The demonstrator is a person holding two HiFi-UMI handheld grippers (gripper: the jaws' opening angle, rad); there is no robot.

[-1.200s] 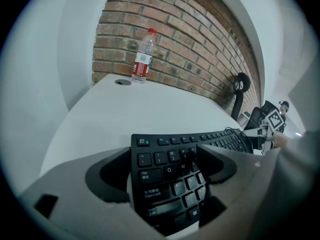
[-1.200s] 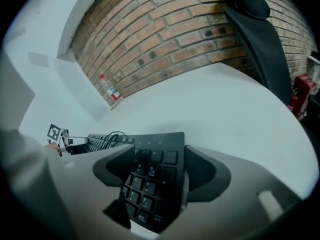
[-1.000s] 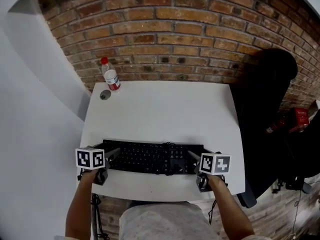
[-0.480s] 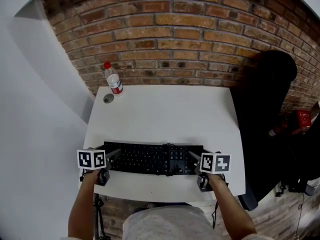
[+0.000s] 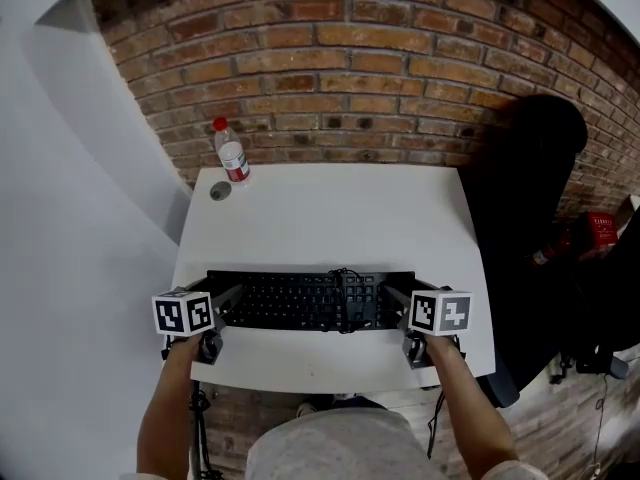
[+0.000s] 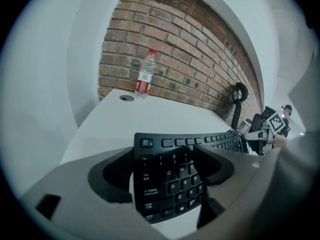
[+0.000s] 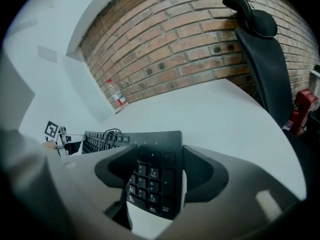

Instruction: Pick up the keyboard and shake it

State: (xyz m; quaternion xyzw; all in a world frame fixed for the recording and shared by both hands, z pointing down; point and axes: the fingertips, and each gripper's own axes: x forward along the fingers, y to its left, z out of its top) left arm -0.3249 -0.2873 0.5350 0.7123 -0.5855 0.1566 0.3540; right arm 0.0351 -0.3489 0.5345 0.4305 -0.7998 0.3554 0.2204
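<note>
**Q:** What has changed over the last second?

**A:** Both tools have just been closing. The left tool now clamps the letter-key end of the keyboard, with one jaw on its front edge and one on its back edge. The right tool clamps the number-pad end in the same way. In the head view the keyboard sits slightly farther up the picture than it did half a second ago, and both marker cubes have gone up with it.

**Q:** Where is the keyboard now?

**A:** It is held between the two tools over the near part of the counter. It is well apart from the water bottle and on the person's side of it. Its long axis is roughly level, and its cable lies bunched on the keys. It appears to be just off the surface, though the gap cannot be seen clearly.

**Q:** What does this mean for the task?

**A:** The pick-up looks to be under way, with a grip at each end. The shake has not yet begun. It probably needs more height first, and the loose cable may slide off once the shaking starts.
</note>
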